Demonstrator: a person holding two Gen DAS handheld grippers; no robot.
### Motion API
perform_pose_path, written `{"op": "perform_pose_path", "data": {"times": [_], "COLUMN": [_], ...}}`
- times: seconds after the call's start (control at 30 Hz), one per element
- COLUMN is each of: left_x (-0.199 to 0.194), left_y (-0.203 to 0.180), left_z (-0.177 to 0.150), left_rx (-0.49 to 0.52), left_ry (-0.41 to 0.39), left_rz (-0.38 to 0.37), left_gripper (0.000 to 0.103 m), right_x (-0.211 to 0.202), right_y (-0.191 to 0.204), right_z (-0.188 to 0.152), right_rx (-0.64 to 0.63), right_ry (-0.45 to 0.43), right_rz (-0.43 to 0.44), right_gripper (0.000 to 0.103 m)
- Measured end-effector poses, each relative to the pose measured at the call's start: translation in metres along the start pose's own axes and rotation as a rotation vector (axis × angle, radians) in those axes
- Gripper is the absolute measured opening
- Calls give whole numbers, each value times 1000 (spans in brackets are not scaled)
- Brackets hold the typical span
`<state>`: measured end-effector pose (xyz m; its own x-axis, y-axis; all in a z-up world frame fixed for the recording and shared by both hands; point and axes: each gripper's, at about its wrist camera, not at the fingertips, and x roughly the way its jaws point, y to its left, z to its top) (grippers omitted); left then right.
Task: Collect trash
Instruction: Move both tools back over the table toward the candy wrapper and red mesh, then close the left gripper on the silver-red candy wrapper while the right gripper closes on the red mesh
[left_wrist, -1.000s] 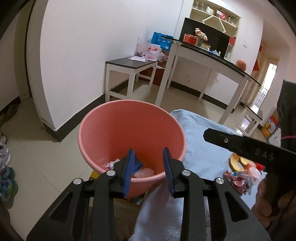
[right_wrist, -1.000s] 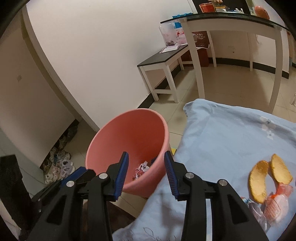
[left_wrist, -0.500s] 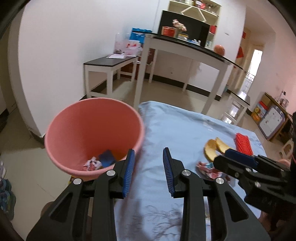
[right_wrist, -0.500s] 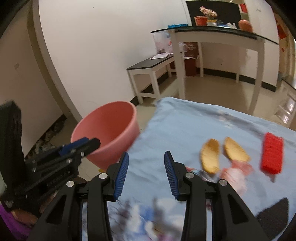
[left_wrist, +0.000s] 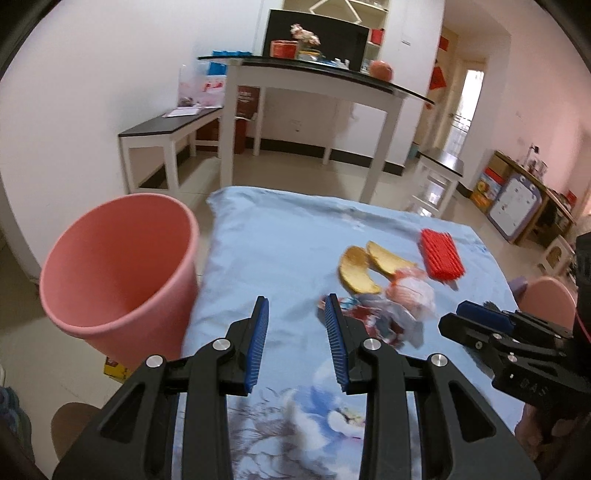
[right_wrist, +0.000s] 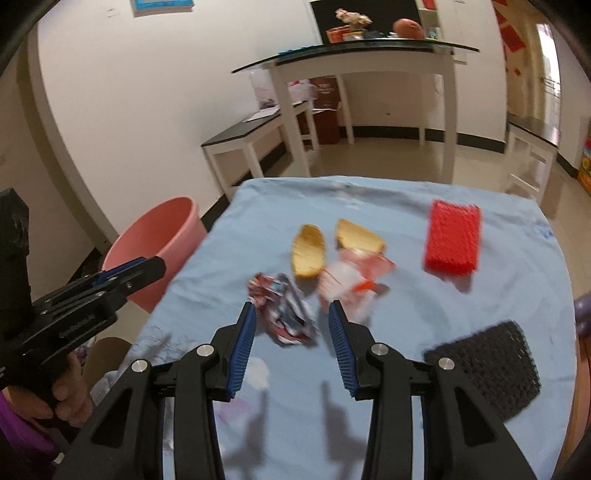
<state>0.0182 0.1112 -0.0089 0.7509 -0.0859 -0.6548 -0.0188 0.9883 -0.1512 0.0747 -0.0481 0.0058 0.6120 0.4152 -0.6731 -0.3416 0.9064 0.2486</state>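
The room is pale-walled, with a tiled floor, a tall white table with a dark glass top (left_wrist: 317, 79) against the far wall and a low white bench with a dark top (left_wrist: 166, 123) beside it. In front stands the work surface, a table draped in a light blue printed cloth (left_wrist: 280, 236). A salmon-pink plastic bucket (left_wrist: 118, 273) stands on the floor just off the cloth's left edge, its mouth open toward the table.

On the cloth, a flat black mesh pad (right_wrist: 487, 363) lies near the right edge on the near side, and a red bristly rectangular pad (right_wrist: 452, 238) toward the far right corner. Near the middle lie two curved yellow fruit peels (right_wrist: 308, 251) side by side, touching or nearly touching a crumpled pink-and-white plastic wrapper (right_wrist: 351, 277). Just nearer is a crumpled red, white and blue foil wrapper (right_wrist: 284, 310).

The right gripper (right_wrist: 291, 345) hangs above the cloth with its blue pads apart and empty, the foil wrapper lying beyond the tips, in line with the gap. The left gripper (left_wrist: 295, 343) is likewise spread and empty, over the cloth between the bucket and the litter.

The foil wrapper looks very light, soft and springy, probably a little slick, and not fragile. A pinch across its bunched middle, where the folds are thickest, should hold better than a loose flap, which could slide out. The peels look limp, best taken across the width.
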Motion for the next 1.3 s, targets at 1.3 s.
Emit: {"op": "perform_pose_path", "data": {"times": [1.3], "left_x": [95], "left_y": [-19], "left_z": [-6], "left_rx": [-272], "left_ry": [272], "left_rz": [-104], "left_gripper": [13], "right_x": [-6], "right_y": [-90], "right_z": [-10], "right_rx": [187], "right_ry": [-6], "right_rz": [-66], "right_gripper": [40]}}
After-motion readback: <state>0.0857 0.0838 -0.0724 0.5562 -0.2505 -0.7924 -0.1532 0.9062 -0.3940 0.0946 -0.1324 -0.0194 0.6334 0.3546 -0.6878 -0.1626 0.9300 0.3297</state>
